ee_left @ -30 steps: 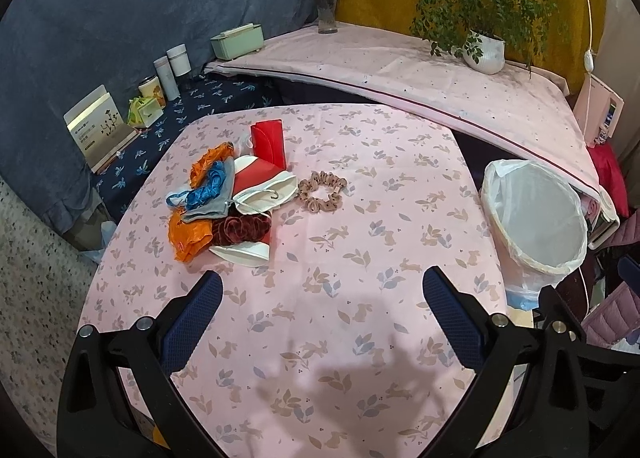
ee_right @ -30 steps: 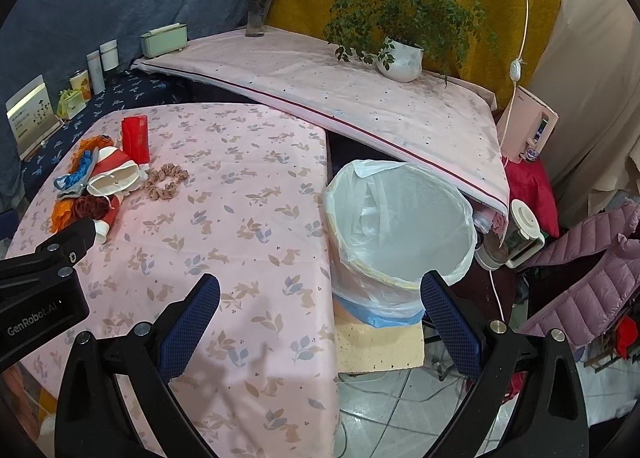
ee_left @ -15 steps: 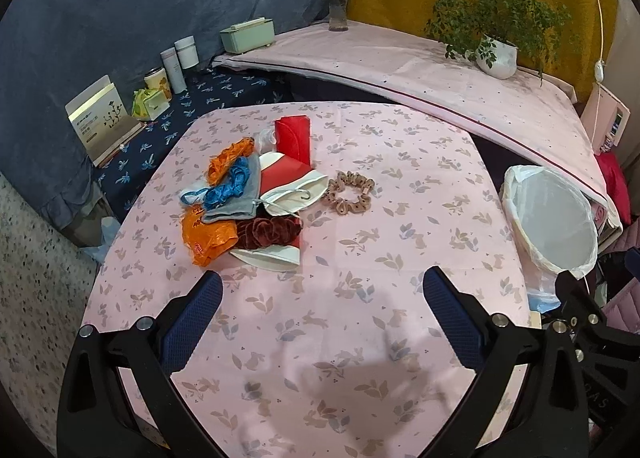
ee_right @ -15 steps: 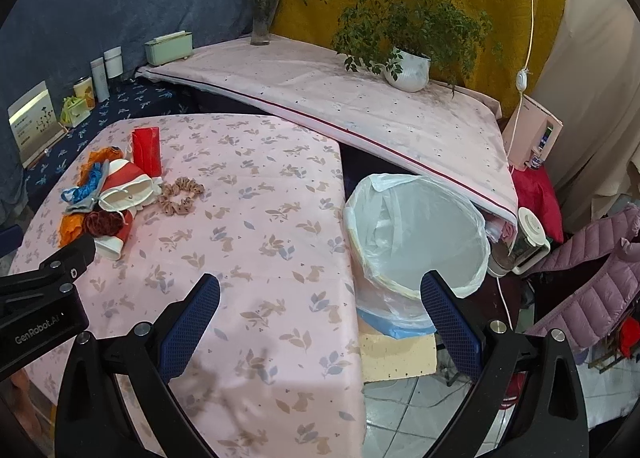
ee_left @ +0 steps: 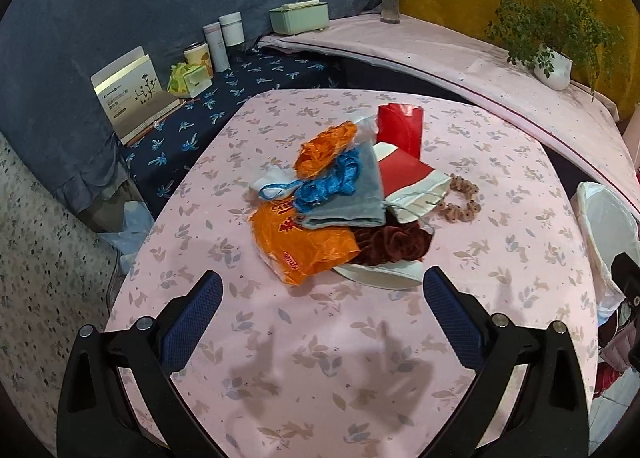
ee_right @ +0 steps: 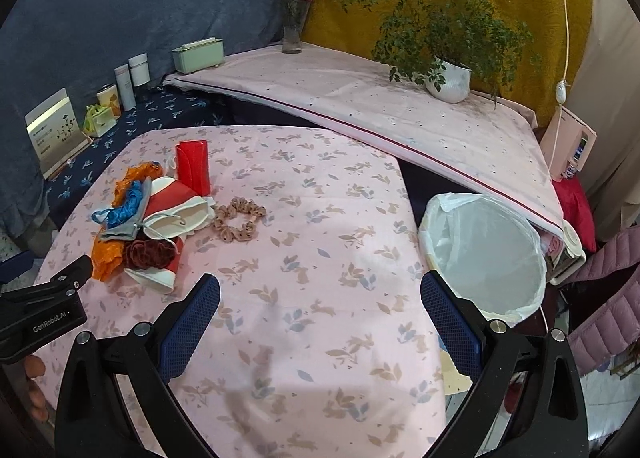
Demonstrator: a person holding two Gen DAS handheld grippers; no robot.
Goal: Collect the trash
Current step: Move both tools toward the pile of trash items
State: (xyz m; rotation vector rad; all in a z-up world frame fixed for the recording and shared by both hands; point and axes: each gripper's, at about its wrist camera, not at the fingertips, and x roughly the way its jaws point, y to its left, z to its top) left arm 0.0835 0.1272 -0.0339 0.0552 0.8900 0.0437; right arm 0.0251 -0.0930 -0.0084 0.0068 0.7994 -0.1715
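A heap of trash lies on the pink floral table [ee_left: 320,378]: an orange plastic wrapper [ee_left: 304,246], a grey cloth [ee_left: 352,198], blue scraps [ee_left: 328,182], a dark red scrunchie [ee_left: 392,246], white paper plates [ee_left: 384,274] and a red packet [ee_left: 400,130]. A tan scrunchie [ee_left: 460,202] lies beside it. The heap shows in the right wrist view [ee_right: 152,218] too. My left gripper [ee_left: 320,318] is open and empty, just short of the heap. My right gripper [ee_right: 320,318] is open and empty over the table. A bin lined with a white bag [ee_right: 484,254] stands off the table's right edge.
A long pink-covered bench [ee_right: 400,114] runs behind with a potted plant [ee_right: 448,78], a vase [ee_right: 292,34] and a green box [ee_right: 198,54]. A dark blue floral bench [ee_left: 224,106] on the left carries cups and a card. A purple jacket [ee_right: 608,298] lies at the right.
Both grippers have swung left and moved forward. The heap is now nearer and centred before my left gripper. The bin has slid to the right in both views.
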